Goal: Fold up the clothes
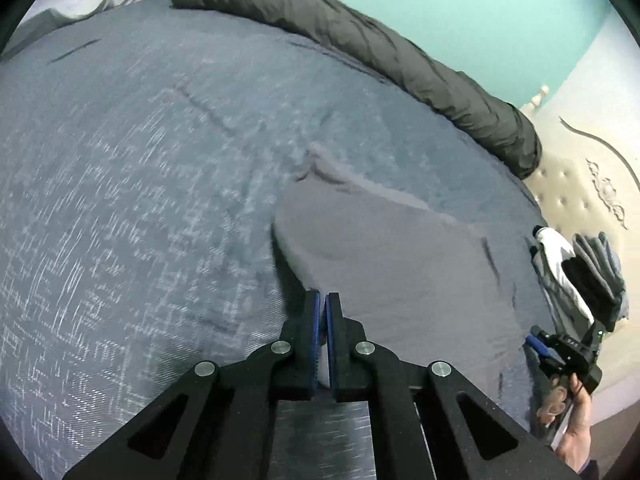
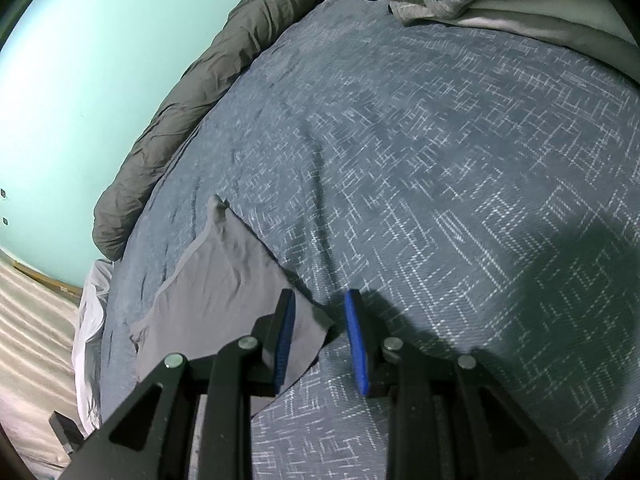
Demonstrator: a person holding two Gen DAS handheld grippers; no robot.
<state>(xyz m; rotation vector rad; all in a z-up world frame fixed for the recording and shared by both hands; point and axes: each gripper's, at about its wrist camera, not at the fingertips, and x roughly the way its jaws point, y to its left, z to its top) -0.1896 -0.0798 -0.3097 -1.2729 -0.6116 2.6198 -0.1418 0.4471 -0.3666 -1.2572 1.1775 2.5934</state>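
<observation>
The grey garment (image 1: pixel 384 248) is lying on the bed's blue patterned bedspread (image 1: pixel 120 200), near the front edge, partly folded with a crease down one side. Left gripper (image 1: pixel 322 308) has its fingers pinched together right at the garment's near edge, looks like on a bit of the cloth. Right gripper (image 2: pixel 320 312) has its fingers apart over the garment's corner (image 2: pixel 316 320), not gripping anything. Rolled dark duvet (image 1: pixel 360 48) along the far side, a pile of clothes (image 1: pixel 580 268) off by the headboard.
</observation>
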